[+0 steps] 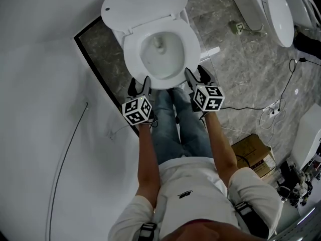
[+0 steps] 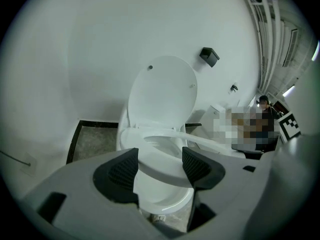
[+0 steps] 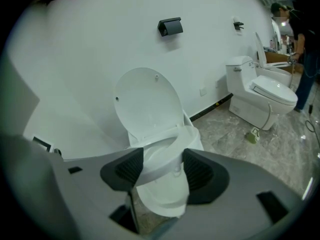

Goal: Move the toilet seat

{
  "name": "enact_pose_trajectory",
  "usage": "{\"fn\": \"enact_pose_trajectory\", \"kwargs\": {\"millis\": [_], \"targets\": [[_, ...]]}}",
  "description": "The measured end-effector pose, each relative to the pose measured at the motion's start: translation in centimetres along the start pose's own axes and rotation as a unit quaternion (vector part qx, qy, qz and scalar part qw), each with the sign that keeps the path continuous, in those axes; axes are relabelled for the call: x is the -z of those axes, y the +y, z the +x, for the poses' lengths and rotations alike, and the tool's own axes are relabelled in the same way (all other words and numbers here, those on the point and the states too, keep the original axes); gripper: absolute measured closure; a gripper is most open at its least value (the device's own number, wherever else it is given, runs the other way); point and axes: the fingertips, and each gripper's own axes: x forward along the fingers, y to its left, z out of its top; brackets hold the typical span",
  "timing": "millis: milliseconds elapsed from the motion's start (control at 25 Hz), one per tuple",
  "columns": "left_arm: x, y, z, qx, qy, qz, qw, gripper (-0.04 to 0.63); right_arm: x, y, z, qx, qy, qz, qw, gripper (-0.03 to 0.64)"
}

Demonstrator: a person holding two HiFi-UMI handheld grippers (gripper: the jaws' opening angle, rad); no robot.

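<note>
A white toilet stands against the wall with its lid (image 1: 143, 4) upright. The toilet seat (image 1: 186, 41) lies over the bowl (image 1: 159, 54), its front lifted a little off the bowl rim in both gripper views. My left gripper (image 1: 140, 86) is at the seat's front left. The seat's front rim (image 2: 160, 171) fills the gap between its dark pads (image 2: 122, 171). My right gripper (image 1: 196, 74) is at the front right, and the rim (image 3: 162, 166) likewise sits between its pads (image 3: 200, 173). Both look shut on the seat.
The white wall is right behind the toilet. Marble floor (image 1: 241, 69) spreads to the right, with cables (image 1: 281, 92) and a cardboard box (image 1: 253, 157). A second toilet (image 3: 262, 96) stands further right. A dark-edged floor strip (image 1: 98, 59) lies left of the bowl. My legs are in front of it.
</note>
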Motion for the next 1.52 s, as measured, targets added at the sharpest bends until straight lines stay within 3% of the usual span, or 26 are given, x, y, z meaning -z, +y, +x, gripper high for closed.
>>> {"fn": "enact_pose_trajectory", "kwargs": {"millis": [360, 560, 840, 1200, 1520], "targets": [[-2.4, -2.0, 1.0, 0.016, -0.026, 0.022, 0.9993, 0.322, -1.9, 0.7, -0.2, -0.002, -0.020, 0.018, 1.000, 0.348], [-4.1, -2.4, 1.0, 0.012, -0.049, 0.012, 0.9987, 0.321, -3.2, 1.1, -0.2, -0.005, -0.034, 0.030, 0.999, 0.350], [-6.2, -3.7, -0.3, 0.020, -0.069, 0.049, 0.9962, 0.321, -5.2, 1.6, -0.4, -0.010, -0.053, 0.043, 0.998, 0.348], [-7.3, -5.6, -4.0, 0.037, -0.078, 0.131, 0.9876, 0.321, -6.8, 2.1, -0.3, -0.008, -0.062, 0.052, 0.997, 0.348], [-7.0, -7.9, -5.4, 0.046, -0.062, 0.244, 0.9666, 0.321, -8.1, 2.4, -0.1, -0.005, -0.070, 0.061, 0.996, 0.348]]}}
